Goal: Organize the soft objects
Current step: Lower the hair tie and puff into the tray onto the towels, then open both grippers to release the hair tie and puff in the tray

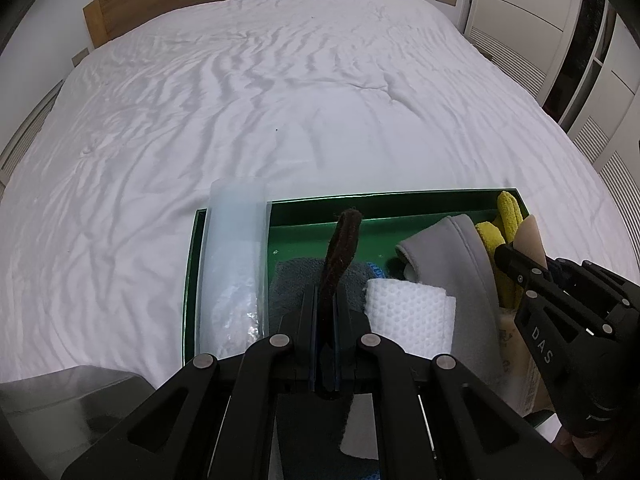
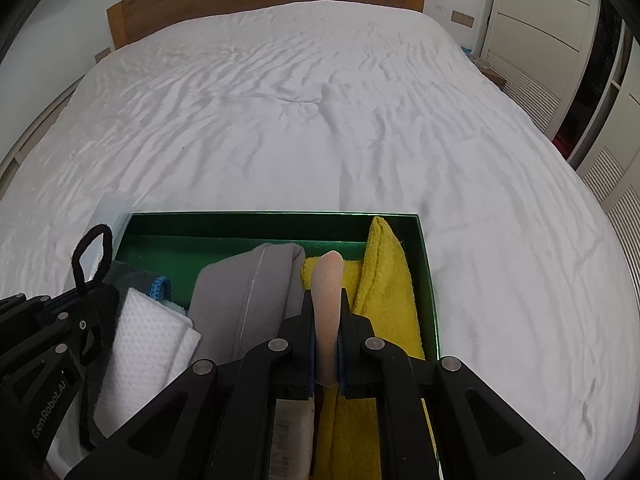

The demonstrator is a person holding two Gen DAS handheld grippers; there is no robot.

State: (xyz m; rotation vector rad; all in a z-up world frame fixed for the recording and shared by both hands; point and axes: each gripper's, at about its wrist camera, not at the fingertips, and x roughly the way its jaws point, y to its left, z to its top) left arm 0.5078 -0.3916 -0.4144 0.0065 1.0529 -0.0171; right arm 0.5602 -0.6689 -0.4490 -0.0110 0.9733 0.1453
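The left gripper [image 1: 326, 300] is clamped on a dark fuzzy strap [image 1: 340, 252], its loop standing above the green box [image 1: 392, 200]. The right gripper [image 2: 326, 308] pinches a thin peach-coloured foam piece [image 2: 327, 280] over the box's right end, probably so both go in beside what is packed. Inside the box lie a grey fleece fold [image 2: 248, 288], yellow towel [image 2: 384, 276] and white waffle cloth [image 2: 148, 328]. The box sits on the white bed [image 1: 280, 100], a clear sleeve [image 1: 234, 264] at its left end.
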